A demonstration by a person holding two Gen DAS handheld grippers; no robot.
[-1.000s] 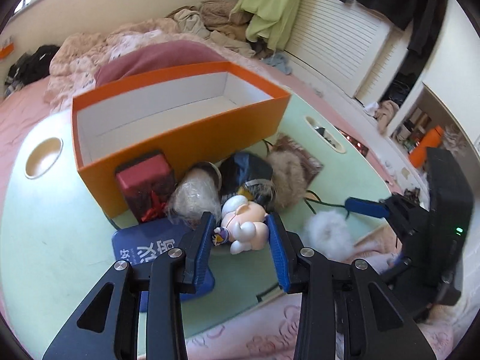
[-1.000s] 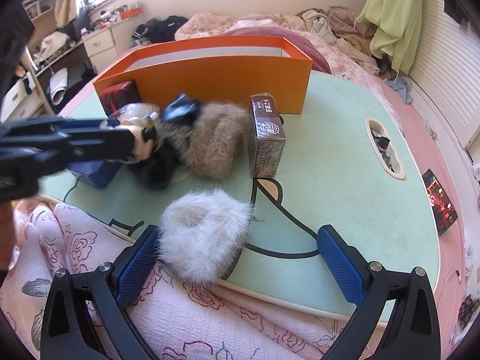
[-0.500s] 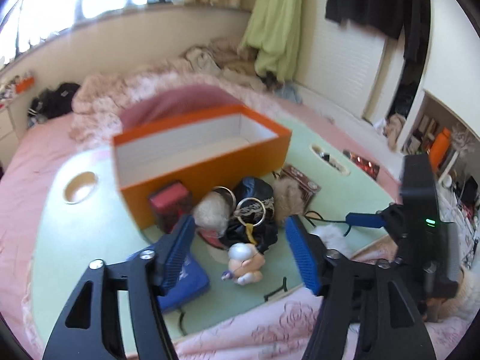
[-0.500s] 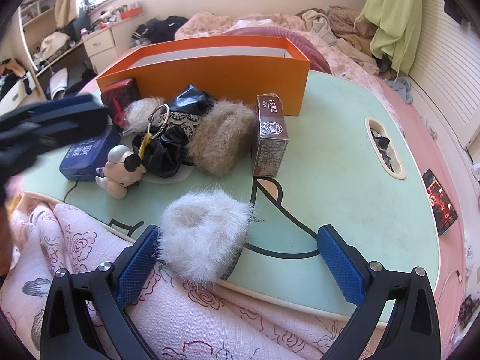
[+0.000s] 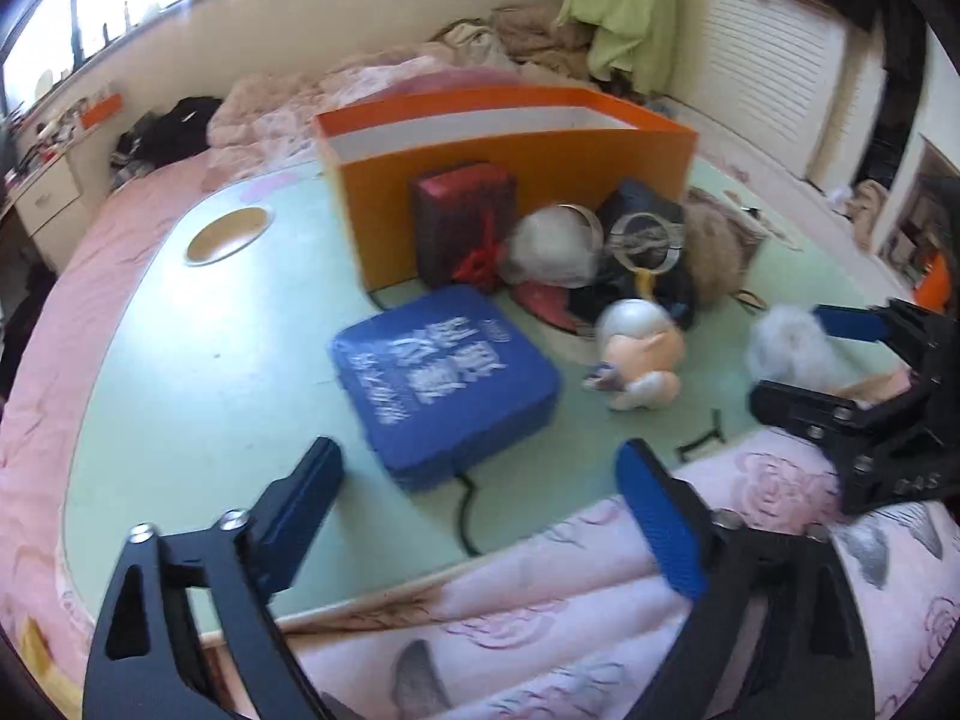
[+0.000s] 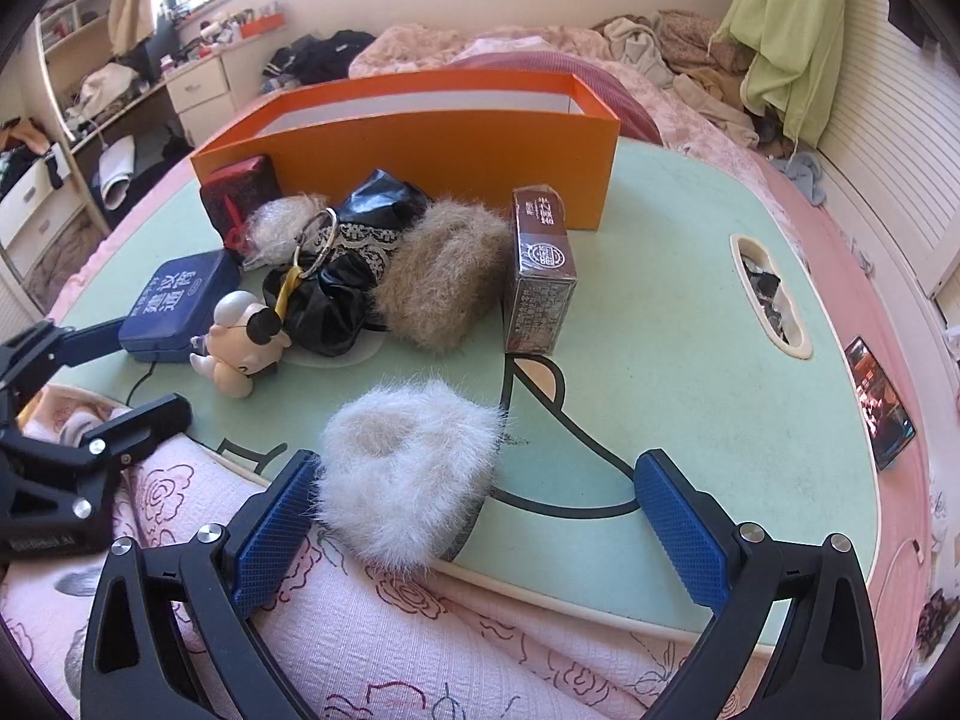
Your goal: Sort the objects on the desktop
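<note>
Blue case with white Chinese writing, one brown printed box; left gripper just opening, empty; right gripper apart around one white fluff.

Matt orange cardboard box; fluffy white fur pouch; shaggy tan fur pouch; glossy black bag with metal ring; smooth plastic figurine; smooth green tabletop.

Background: green garment hanging top right; phone lying on pink bedding; white drawers at far left.
</note>
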